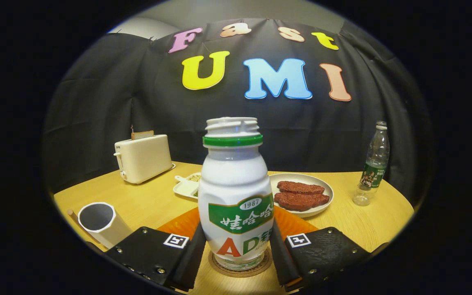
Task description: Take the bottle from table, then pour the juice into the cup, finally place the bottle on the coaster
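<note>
Standing upright on cork coaster, white drink bottle sits between gripper fingers; both pads touch its lower sides, pinching low for stability. Cap off. Cup at 9 o'clock of bottle. Likely final placement, release pending.

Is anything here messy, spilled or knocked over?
Nothing stands out. The bottle stands upright on the coaster, with the gripper fingers against both its sides. The cup is upright beside them, and no juice shows on the table. The bottle has no cap on.
</note>
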{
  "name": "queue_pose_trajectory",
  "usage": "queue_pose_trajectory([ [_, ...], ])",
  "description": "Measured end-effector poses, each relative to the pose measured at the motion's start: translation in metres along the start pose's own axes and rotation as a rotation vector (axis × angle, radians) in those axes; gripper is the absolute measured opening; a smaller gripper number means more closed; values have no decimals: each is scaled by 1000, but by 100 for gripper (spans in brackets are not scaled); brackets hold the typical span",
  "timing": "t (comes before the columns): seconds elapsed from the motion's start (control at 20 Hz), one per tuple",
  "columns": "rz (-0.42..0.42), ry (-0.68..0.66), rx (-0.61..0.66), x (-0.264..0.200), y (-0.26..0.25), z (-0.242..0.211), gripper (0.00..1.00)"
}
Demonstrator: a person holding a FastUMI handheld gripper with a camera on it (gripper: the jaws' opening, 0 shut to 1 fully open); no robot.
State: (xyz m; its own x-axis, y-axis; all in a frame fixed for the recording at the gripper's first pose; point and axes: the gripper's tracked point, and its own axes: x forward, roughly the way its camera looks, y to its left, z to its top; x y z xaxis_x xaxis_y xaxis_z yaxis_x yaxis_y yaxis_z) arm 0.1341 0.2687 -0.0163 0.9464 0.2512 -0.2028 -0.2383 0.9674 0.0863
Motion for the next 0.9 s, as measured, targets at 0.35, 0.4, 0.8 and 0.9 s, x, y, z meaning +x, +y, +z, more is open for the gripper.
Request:
queue_pose_trajectory([
  [0.35, 11, -30, 19, 1, -2, -1, 75],
  [0.4, 9, -34, 28, -2, -2, 2, 84],
  [0.8, -25, -162, 109, -68, -3, 77, 99],
  [0.9, -37, -179, 96, -91, -5, 102, 99],
])
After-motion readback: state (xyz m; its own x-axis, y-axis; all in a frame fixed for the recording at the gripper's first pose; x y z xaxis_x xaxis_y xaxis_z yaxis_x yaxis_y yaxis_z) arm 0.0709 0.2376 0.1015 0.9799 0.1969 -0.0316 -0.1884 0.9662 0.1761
